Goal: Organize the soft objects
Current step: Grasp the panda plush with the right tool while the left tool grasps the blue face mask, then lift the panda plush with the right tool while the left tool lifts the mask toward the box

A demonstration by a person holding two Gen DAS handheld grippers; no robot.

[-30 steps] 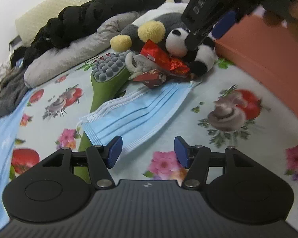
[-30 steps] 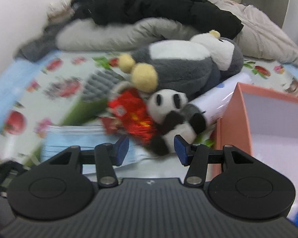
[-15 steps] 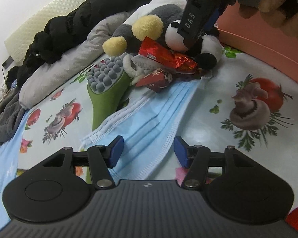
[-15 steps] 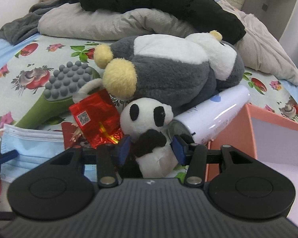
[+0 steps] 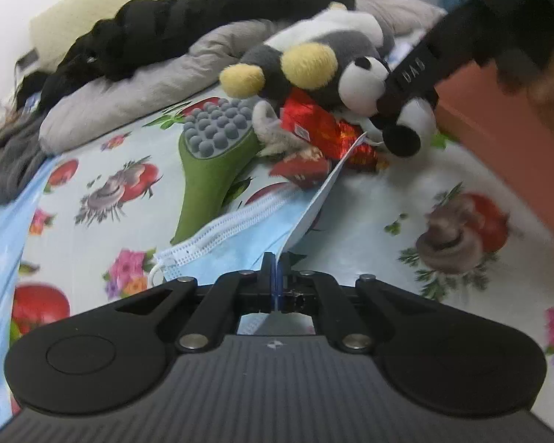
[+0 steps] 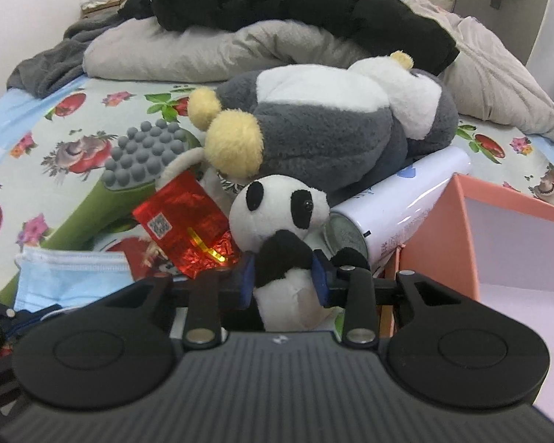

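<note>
- The left gripper (image 5: 276, 271) is seen pinched fully together on the near edge of the blue face mask (image 5: 240, 236); the mask is lifted edge-on, and its long axis runs from the jaws toward 1 o'clock, up to the red foil packets (image 5: 325, 136).
- The green massage brush (image 6: 129, 184), one in number, is laid with its studded head at 1 o'clock and its handle trailing to 7 o'clock, just beside the mask.
- Red foil packets are counted as at least two; the pile hides whether there are more.
- The right gripper (image 6: 284, 277) is closed most of the way around the small panda plush (image 6: 280, 229), whose body is squeezed between the blue pads while its head stands at 12 o'clock from the jaws.
- Plush toys are counted as two: the panda and the large grey-and-white plush (image 6: 328, 129) lying behind it.
- One white spray can (image 6: 399, 203) is laid on its side, touching the panda at 2 o'clock.
- The pink box (image 6: 472, 243), one in number and open, is found at 3 o'clock of the right gripper; the right hand is judged nearer to it, so the panda is likely carried that way.
</note>
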